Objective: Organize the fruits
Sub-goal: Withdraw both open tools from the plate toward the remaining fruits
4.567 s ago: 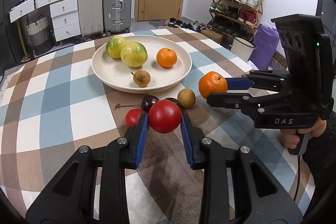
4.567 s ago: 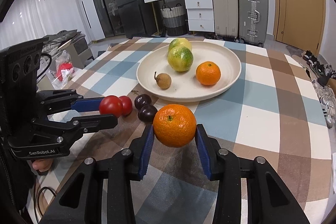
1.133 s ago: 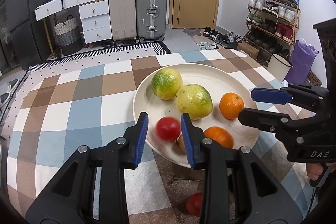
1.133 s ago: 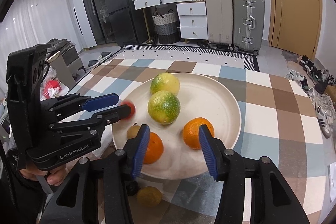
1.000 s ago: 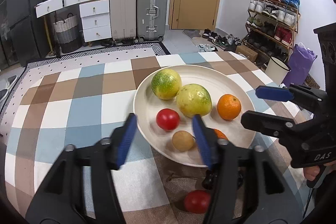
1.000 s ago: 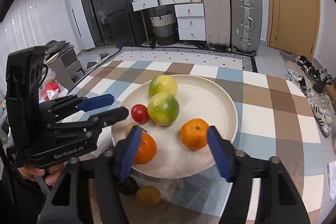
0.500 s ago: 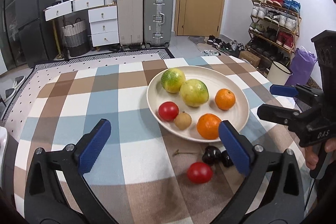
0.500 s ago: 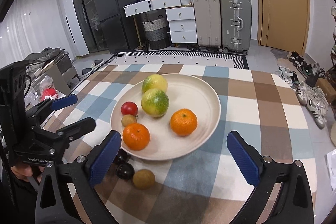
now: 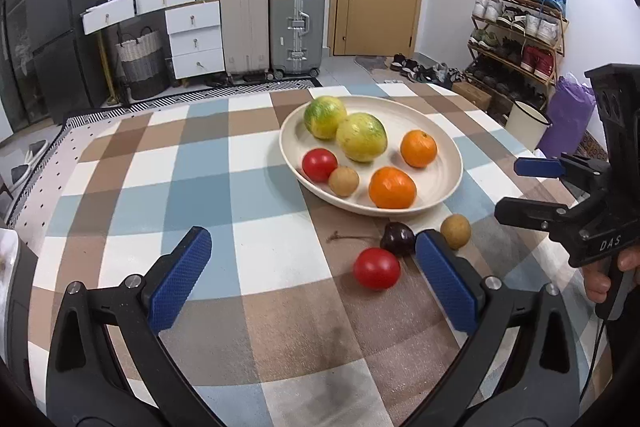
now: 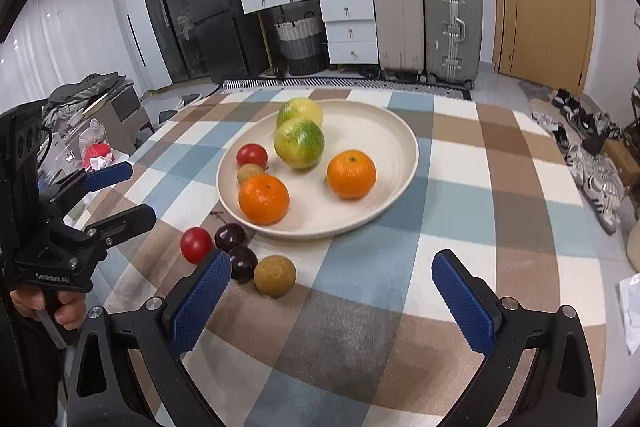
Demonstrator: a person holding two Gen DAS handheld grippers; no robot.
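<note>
A cream plate (image 9: pixel 448 179) (image 10: pixel 400 139) holds two green-yellow citrus fruits (image 9: pixel 362 137), two oranges (image 9: pixel 392 187) (image 10: pixel 351 174), a red tomato (image 9: pixel 319 165) (image 10: pixel 251 155) and a small brown fruit (image 9: pixel 343 181). On the checked cloth in front of the plate lie a second tomato (image 9: pixel 377 268) (image 10: pixel 196 244), dark plums (image 9: pixel 397 238) (image 10: pixel 230 237) and a brown round fruit (image 9: pixel 455 231) (image 10: pixel 275 275). My left gripper (image 9: pixel 316 279) is open and empty, back from the plate. My right gripper (image 10: pixel 332 299) is open and empty too, with the brown fruit just past its left finger.
The table (image 9: pixel 192 187) is covered by a blue, brown and white checked cloth. Suitcases (image 9: pixel 296 23), drawers and a door stand behind it. A shoe rack (image 9: pixel 516 23) is at the right. A hand grips each gripper's handle at the frame edges.
Both grippers let go of their fruit, a tomato and an orange now resting on the plate, spread wide and drew back from the plate towards the near side of the table.
</note>
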